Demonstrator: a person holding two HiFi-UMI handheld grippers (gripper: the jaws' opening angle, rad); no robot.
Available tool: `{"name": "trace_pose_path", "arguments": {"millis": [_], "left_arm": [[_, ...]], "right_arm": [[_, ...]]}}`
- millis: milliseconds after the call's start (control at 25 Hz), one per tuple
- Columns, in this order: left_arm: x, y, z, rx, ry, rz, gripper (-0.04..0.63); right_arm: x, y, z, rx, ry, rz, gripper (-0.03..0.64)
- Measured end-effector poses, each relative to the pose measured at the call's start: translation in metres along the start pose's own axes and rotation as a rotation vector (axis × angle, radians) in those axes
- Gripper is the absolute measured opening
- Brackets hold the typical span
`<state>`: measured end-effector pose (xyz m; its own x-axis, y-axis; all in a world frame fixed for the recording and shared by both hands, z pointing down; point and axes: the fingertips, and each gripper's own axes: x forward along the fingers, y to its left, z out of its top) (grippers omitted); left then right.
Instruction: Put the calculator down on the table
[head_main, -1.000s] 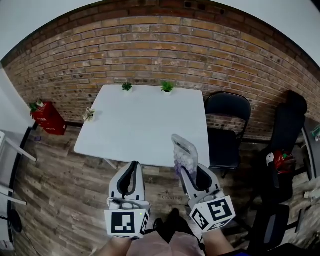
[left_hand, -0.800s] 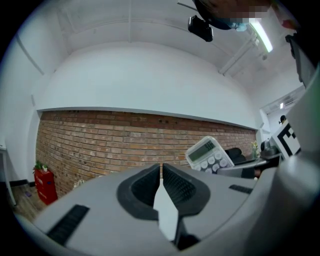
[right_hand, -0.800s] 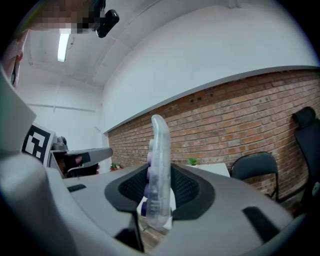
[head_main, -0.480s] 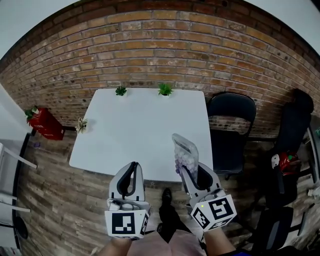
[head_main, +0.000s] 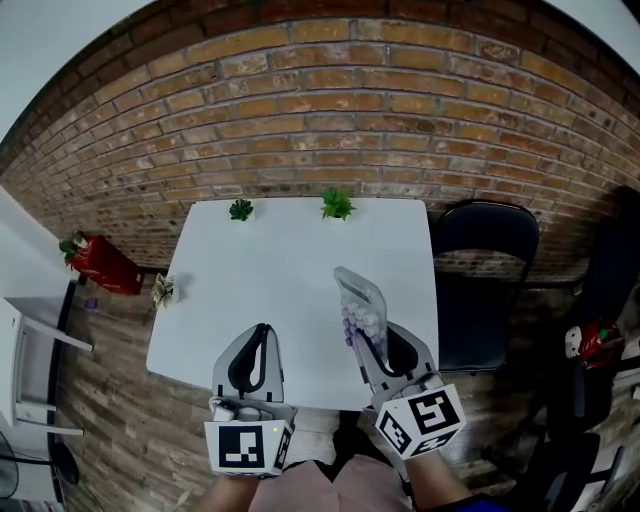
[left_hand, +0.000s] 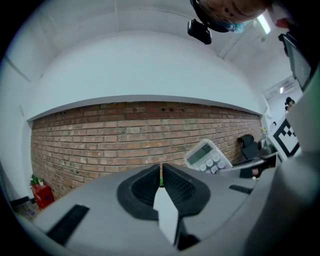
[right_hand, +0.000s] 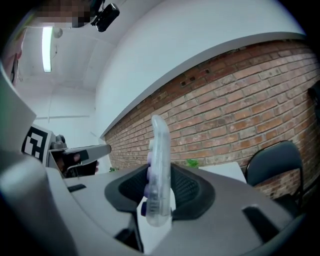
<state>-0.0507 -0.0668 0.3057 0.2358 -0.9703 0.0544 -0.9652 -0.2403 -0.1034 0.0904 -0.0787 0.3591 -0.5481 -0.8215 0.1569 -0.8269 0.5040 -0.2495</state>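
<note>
The calculator (head_main: 361, 303) is up in the air above the near right part of the white table (head_main: 280, 255). It stands on edge out of the right gripper (head_main: 372, 342), whose jaws are clamped on its lower end only. In the right gripper view its clear case (right_hand: 159, 167) rises well past the pads, with the purple keys facing the other gripper. That is my worry: a slim, slick-looking case pinched at one end could pivot or slide if the hand tips or jolts on the way down. If the jaws let go while it is on its edge, I'd expect it to topple, with a clatter. It hangs not far in from the near edge, so a bad bounce might carry it off toward the floor or the black chair (head_main: 485, 268) just beside the table's right side. Rolling it flat and touching down before opening looks safer. The left gripper (head_main: 257, 335) sits alongside with its jaws pressed together on nothing, well apart from the landing spot. The tabletop is mostly bare, with two little green plants (head_main: 337, 203) near the far edge by the brick wall (head_main: 330, 110). A third sprig (head_main: 163, 290) is at the left edge, and I can't tell whether it stands on the table. Nothing blocks the way down.
</note>
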Motion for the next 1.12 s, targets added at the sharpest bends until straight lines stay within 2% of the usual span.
{"name": "trace_pose_path", "arguments": {"millis": [280, 640, 1120], "left_arm": [[0.049, 0.011, 0.023, 0.027, -0.023, 0.02, 0.025], [0.068, 0.043, 0.042, 0.024, -0.086, 0.081, 0.025], [0.111, 0.096, 0.017, -0.027, -0.059, 0.068, 0.025]], "right_arm": [[0.047, -0.022, 0.03, 0.012, -0.032, 0.045, 0.127], [0.092, -0.016, 0.065, -0.047, -0.073, 0.093, 0.127], [0.156, -0.005, 0.045, -0.056, 0.026, 0.063, 0.127]]}}
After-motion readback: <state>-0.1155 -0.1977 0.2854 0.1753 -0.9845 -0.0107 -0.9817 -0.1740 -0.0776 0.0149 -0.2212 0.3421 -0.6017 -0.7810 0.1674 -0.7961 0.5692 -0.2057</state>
